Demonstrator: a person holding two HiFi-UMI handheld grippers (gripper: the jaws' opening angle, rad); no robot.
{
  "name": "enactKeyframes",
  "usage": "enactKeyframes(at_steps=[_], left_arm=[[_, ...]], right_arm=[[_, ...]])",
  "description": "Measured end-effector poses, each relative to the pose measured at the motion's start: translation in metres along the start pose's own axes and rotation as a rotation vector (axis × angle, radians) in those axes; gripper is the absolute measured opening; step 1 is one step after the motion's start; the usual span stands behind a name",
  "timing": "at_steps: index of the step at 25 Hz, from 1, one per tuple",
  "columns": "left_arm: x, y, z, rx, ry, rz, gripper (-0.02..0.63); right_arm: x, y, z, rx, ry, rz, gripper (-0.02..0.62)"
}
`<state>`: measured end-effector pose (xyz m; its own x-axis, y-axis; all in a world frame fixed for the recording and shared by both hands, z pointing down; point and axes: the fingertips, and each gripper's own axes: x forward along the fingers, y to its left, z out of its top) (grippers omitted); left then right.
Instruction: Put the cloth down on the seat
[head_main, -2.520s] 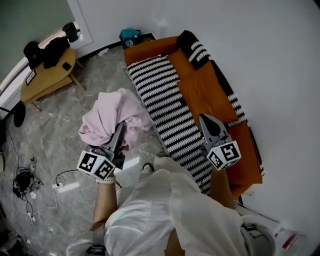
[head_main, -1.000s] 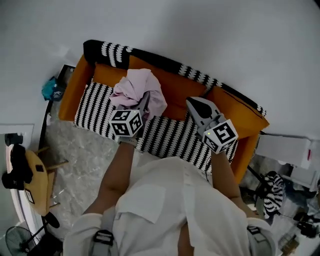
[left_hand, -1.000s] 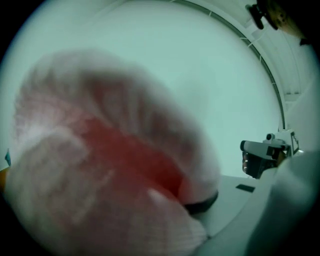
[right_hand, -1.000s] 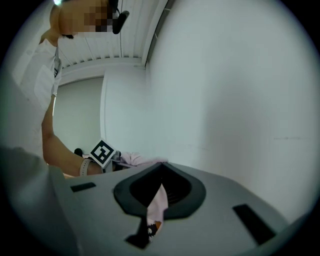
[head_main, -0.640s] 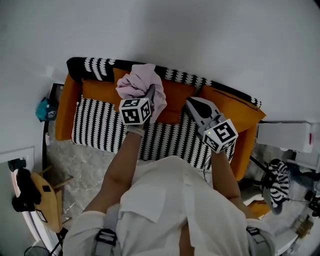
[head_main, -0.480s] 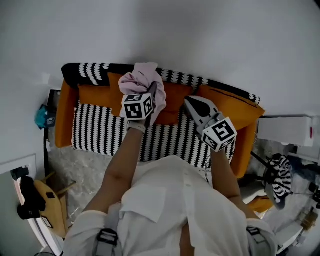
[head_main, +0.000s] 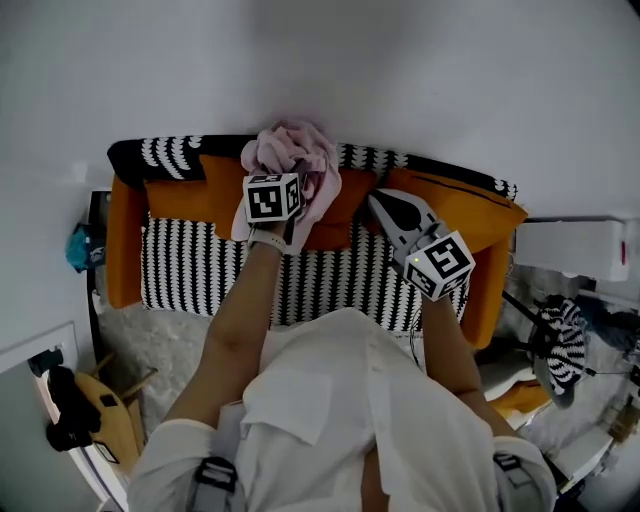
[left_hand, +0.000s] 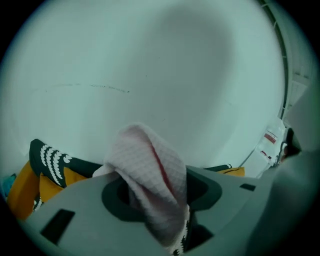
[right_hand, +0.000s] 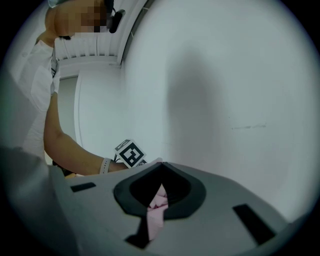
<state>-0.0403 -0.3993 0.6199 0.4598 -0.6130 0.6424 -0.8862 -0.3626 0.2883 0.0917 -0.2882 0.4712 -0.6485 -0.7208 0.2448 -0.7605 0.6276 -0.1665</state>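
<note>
The pink cloth (head_main: 296, 153) is bunched over the top of the sofa's backrest, against the white wall. My left gripper (head_main: 302, 184) reaches out over the black-and-white striped seat (head_main: 200, 268) and still has the cloth wedged between its jaws, which are opening. In the left gripper view the cloth (left_hand: 150, 170) stands up as a fold that fills the gap of the left gripper (left_hand: 156, 202). My right gripper (head_main: 386, 206) hovers over the seat beside an orange cushion (head_main: 455, 215), shut and empty. A strip of the cloth (right_hand: 157, 210) shows behind the right gripper (right_hand: 160, 165).
The sofa has orange arms and back cushions (head_main: 185, 198) and a striped backrest edge (left_hand: 48, 159). A white box (head_main: 575, 262) and a striped object (head_main: 560, 352) lie right of it. A wooden side table (head_main: 100, 432) and a teal item (head_main: 80, 246) are at the left.
The left gripper carried the cloth from over the seat's front up to the backrest top by the wall. The right gripper stayed beside it, shut.
</note>
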Motion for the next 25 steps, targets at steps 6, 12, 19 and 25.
enactKeyframes(at_steps=[6,12,19,25], left_arm=[[-0.015,0.007,-0.001,0.038,-0.003,0.035,0.213],[-0.042,0.008,-0.011,0.144,0.05,0.087,0.232],[-0.075,0.007,-0.028,0.196,0.115,0.119,0.256],[-0.105,0.007,-0.022,0.241,0.101,0.136,0.255]], right_arm=[[0.004,0.002,0.003,0.001,-0.009,0.014,0.011],[-0.002,0.011,0.005,-0.004,-0.021,0.026,0.011],[-0.01,0.025,0.013,-0.014,-0.048,0.049,0.011],[-0.018,0.038,0.017,-0.023,-0.067,0.07,0.011]])
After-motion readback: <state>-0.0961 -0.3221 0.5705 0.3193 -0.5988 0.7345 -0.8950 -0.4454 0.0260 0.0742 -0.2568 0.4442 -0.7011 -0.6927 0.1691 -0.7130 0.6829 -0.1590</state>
